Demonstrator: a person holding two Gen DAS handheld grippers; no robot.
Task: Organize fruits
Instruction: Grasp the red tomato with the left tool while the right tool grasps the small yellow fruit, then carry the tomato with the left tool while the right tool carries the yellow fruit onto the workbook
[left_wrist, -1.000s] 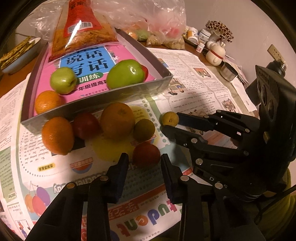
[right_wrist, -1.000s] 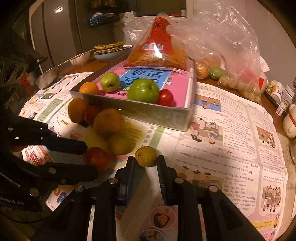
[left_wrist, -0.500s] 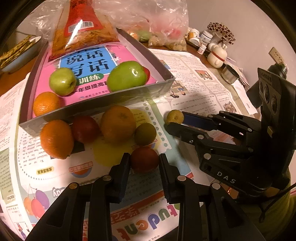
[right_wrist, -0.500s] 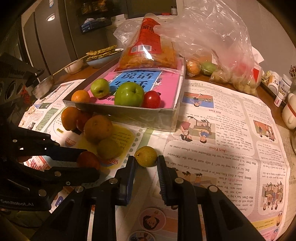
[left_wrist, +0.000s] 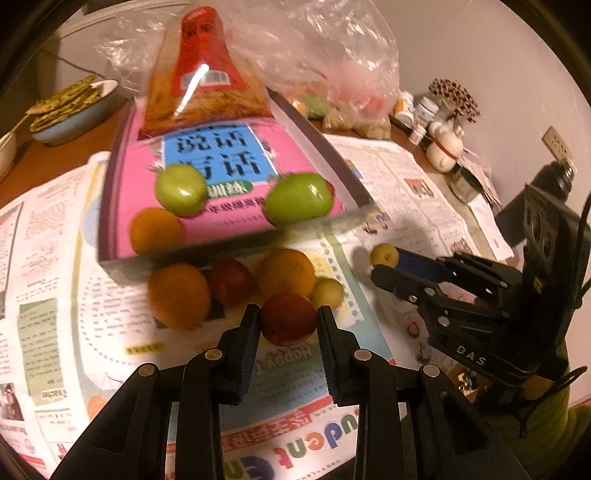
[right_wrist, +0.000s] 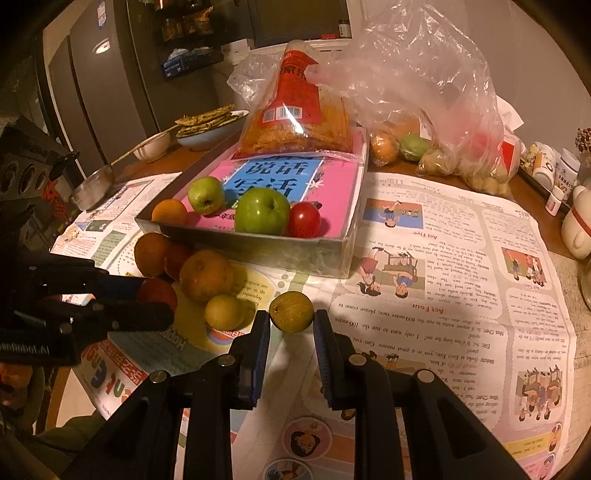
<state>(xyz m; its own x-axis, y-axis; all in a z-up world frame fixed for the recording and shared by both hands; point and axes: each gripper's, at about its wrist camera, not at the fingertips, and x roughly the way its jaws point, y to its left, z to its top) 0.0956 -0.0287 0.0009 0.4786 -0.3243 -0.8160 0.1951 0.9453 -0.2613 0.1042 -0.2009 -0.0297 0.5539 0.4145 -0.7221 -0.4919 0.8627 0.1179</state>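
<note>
My left gripper (left_wrist: 287, 320) is shut on a red fruit (left_wrist: 288, 318), held just above the newspaper in front of the loose pile. In that pile lie two oranges (left_wrist: 179, 295) (left_wrist: 286, 272), another red fruit (left_wrist: 231, 281) and a small yellow-green fruit (left_wrist: 328, 292). My right gripper (right_wrist: 291, 322) is shut on a small yellow-brown fruit (right_wrist: 291, 311), also seen at the right of the left wrist view (left_wrist: 384, 254). Behind the pile stands a grey tray (right_wrist: 258, 248) with a pink book in it, holding two green apples (right_wrist: 262, 211) (right_wrist: 205, 195), an orange (right_wrist: 170, 212) and a red tomato (right_wrist: 303, 220).
A snack bag (right_wrist: 295, 118) leans on the tray's far end, with a clear plastic bag of fruit (right_wrist: 424, 110) beside it. A bowl of flatbread (right_wrist: 210, 127) and a metal pot (right_wrist: 92, 186) stand at the left, jars and a white figurine (right_wrist: 578, 225) at the right. Newspaper (right_wrist: 443, 266) covers the table.
The left gripper closed on the red fruit and lifted it, moving toward the pile and tray. The right gripper kept its hold on the small yellow-brown fruit and barely moved.
</note>
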